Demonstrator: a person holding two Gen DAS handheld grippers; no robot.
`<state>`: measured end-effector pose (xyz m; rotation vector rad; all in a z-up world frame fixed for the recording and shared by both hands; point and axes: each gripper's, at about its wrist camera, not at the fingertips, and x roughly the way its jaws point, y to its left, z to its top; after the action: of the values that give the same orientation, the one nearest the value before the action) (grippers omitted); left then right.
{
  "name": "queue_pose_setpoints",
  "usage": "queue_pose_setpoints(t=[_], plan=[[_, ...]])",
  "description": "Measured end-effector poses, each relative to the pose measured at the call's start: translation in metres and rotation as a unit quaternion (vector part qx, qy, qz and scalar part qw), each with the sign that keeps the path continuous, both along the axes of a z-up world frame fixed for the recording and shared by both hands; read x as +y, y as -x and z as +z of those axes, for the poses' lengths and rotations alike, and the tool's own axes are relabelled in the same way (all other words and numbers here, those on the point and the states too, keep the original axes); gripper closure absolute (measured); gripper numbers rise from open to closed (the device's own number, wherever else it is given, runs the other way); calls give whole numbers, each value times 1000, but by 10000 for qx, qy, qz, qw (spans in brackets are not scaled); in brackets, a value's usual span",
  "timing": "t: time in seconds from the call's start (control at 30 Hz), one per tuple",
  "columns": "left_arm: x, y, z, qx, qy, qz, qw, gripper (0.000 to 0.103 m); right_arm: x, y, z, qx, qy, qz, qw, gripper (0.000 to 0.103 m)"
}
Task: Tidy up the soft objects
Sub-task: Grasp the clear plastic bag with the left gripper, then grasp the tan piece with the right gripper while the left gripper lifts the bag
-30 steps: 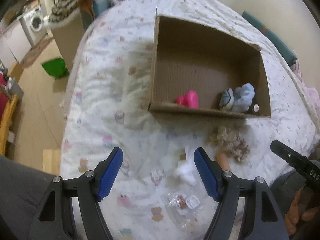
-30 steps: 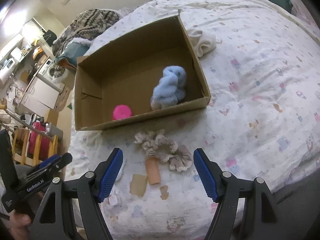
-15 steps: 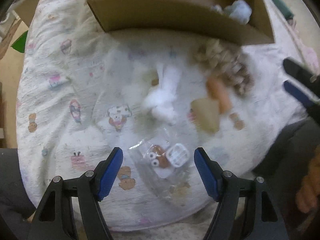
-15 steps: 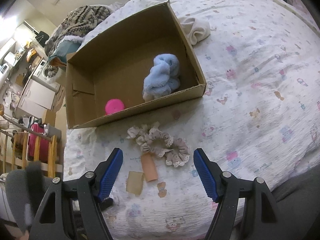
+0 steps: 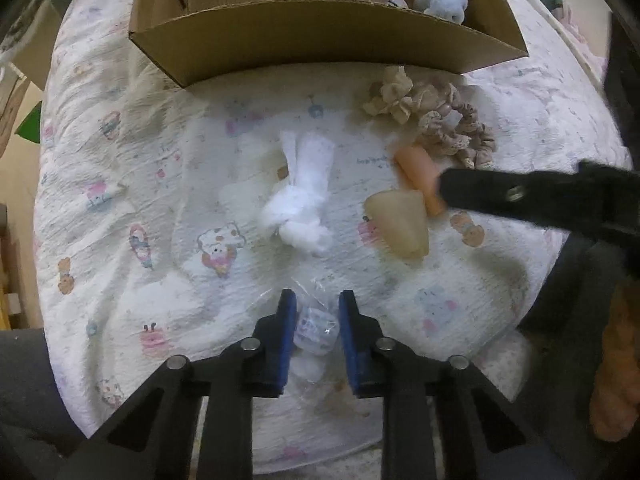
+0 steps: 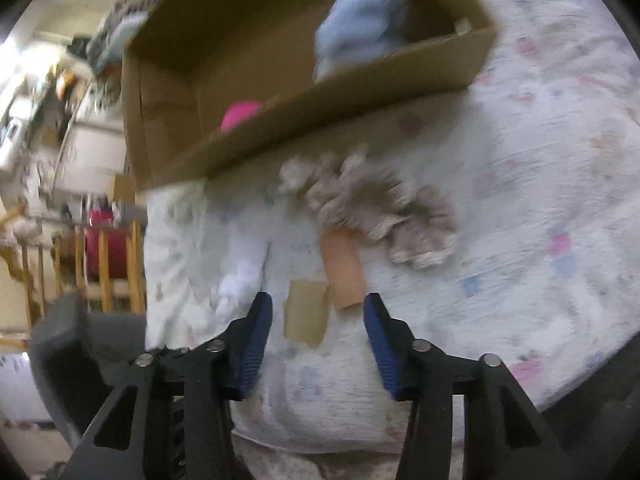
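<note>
My left gripper (image 5: 316, 320) points straight down at the bed. Its jaws are closing, and the blue pads press on a clear plastic bag (image 5: 314, 330) of small items. Beyond it lie a knotted white cloth (image 5: 300, 200), a beige piece (image 5: 400, 220), an orange piece (image 5: 416, 168) and beige scrunchies (image 5: 436, 120). My right gripper (image 6: 318, 320) hangs low over the beige piece (image 6: 306, 312) and orange piece (image 6: 342, 272). Its jaws are closing with both pieces between them, not gripped. The cardboard box (image 5: 320, 40) holds a blue plush (image 6: 360, 20) and a pink ball (image 6: 240, 114).
Everything lies on a bed with a printed white sheet (image 5: 120, 160); its rounded edge is close in front. A black finger of the right gripper (image 5: 520, 196) crosses the left wrist view, with a hand (image 5: 616, 380) behind it. A wooden rack (image 6: 104, 248) stands beside the bed.
The left gripper came down onto the plastic bag and its jaws narrowed around it. The right gripper sank toward the orange and beige pieces, its jaws narrowing; its view is blurred.
</note>
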<state>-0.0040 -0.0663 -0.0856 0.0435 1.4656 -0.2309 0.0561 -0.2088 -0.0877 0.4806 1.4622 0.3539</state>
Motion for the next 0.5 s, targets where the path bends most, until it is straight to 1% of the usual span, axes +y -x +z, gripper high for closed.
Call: queue_pose_setpoints(t=[0.03, 0.13, 0.17, 0.2, 0.3, 0.37, 0.43, 0.47, 0.5], plan=[[0, 1, 1, -10, 2, 10, 10000, 84, 4, -1, -4, 83, -84, 1, 9999, 58], [6, 5, 6, -64, 25, 109, 9999, 84, 15, -1, -17, 303, -129, 74, 9994, 58], [15, 3, 11, -74, 20, 155, 9999, 84, 21, -1, -20, 374, -117, 109, 9992, 58], [19, 3, 14, -94, 0, 210, 9997, 84, 25, 0, -22, 409, -50, 144, 9990, 58], [31, 2, 20, -179, -74, 373, 9991, 84, 38, 0, -25, 262, 438, 359, 9981, 59], [40, 1, 25, -257, -123, 461, 9985, 84, 45, 0, -26, 182, 712, 465, 9962, 67], [43, -4, 27, -349, -171, 531, 9978, 84, 51, 1, -28, 116, 871, 596, 9943, 69], [45, -4, 28, -381, -182, 557, 9976, 84, 54, 2, -29, 70, 965, 638, 9933, 75], [48, -4, 30, -425, -195, 583, 9972, 84, 57, 2, -29, 38, 1017, 657, 9926, 77]])
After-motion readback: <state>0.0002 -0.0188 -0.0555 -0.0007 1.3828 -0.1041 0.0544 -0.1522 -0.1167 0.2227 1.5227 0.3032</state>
